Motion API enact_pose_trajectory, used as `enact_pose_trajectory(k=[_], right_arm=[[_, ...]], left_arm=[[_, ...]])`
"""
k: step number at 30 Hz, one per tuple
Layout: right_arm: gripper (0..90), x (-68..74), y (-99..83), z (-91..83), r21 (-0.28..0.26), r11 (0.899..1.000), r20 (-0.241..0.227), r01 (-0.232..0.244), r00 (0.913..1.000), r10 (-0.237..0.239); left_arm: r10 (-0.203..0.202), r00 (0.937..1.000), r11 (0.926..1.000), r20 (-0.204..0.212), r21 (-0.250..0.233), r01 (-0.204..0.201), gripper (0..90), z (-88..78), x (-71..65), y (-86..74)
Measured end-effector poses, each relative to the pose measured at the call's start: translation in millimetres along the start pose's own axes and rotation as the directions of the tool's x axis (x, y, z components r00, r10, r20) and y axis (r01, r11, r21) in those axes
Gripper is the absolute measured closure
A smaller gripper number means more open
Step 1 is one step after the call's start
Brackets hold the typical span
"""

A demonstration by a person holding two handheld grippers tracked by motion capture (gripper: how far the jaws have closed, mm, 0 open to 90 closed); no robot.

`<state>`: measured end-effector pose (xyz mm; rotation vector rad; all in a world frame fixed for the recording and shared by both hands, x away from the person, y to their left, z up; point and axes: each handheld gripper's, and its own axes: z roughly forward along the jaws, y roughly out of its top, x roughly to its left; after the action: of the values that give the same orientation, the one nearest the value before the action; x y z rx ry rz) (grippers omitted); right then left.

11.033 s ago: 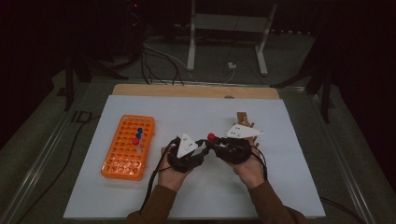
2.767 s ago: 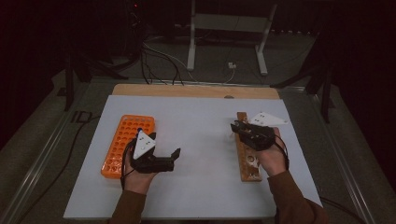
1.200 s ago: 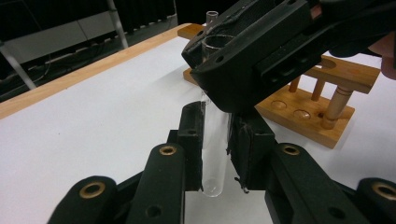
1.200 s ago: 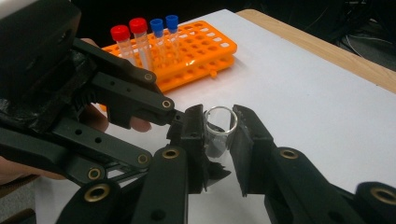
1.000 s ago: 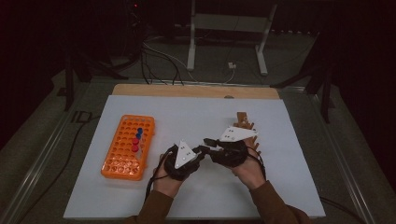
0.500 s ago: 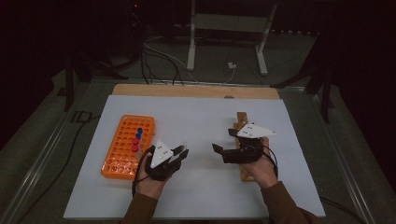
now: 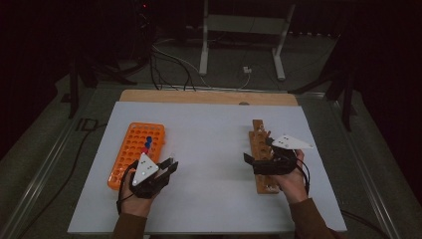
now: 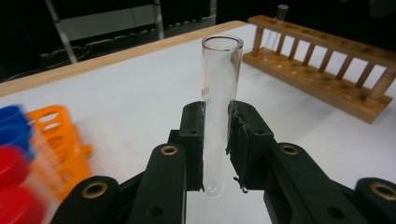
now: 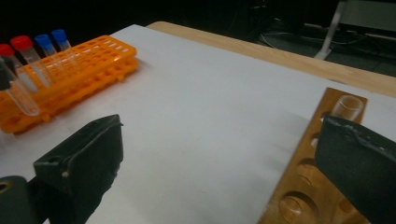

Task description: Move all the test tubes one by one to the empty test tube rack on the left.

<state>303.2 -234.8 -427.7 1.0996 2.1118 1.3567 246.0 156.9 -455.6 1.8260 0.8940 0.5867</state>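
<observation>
Left gripper (image 8: 217, 140) clenched on upright glass tube (image 8: 219, 93), clear in left gripper view; right gripper (image 9: 219, 154) spread, just opened, empty, over wooden rack (image 9: 322, 177); orange rack (image 7: 135, 152) beside left.

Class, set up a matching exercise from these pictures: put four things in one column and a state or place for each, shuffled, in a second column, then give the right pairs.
Things:
1. left gripper
2. right gripper
3. orange rack
4. wooden rack

States or places:
A. holds capped tubes
B. jaws stand apart with nothing between them
C. shut on a clear glass tube
D. lies on the white sheet beside the right hand

Pairs: 1-C, 2-B, 3-A, 4-D
</observation>
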Motion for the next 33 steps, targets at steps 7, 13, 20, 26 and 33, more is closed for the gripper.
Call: enact_pose_trajectory(k=[7, 13, 20, 26, 33], right_arm=[[0.8, -3.5, -5.4, -1.5, -0.002, 1.0, 0.003, -0.019, 0.9998, 0.019], [0.8, -4.3, -5.4, -2.9, -0.009, 1.0, 0.008, -0.022, 0.9997, 0.022], [0.0, -4.2, -5.4, -4.0, -0.012, 1.0, 0.01, -0.023, 0.9997, 0.023], [0.1, -3.8, -6.0, -3.6, -0.008, 1.0, 0.009, -0.021, 0.9997, 0.021], [0.1, -3.2, -6.6, -3.1, -0.002, 1.0, 0.006, -0.015, 0.9999, 0.015]], left_arm=[[-0.001, 0.9991, 1.0, -0.043, 0.001, 0.001, 75.7, -15.1, 12.6, -8.2], [-0.002, 0.9959, 1.0, -0.09, 0.007, 0.003, 75.7, -26.4, 24.5, -16.2], [0.012, 0.9923, 0.9997, -0.124, 0.022, -0.009, 75.7, -35.1, 30.0, -24.1], [0.015, 0.9891, 0.9993, -0.146, 0.035, -0.01, 75.7, -39.3, 35.7, -29.9], [0.017, 0.9906, 0.9944, -0.136, 0.106, -0.003, 75.7, -36.9, 42.3, -40.9]])
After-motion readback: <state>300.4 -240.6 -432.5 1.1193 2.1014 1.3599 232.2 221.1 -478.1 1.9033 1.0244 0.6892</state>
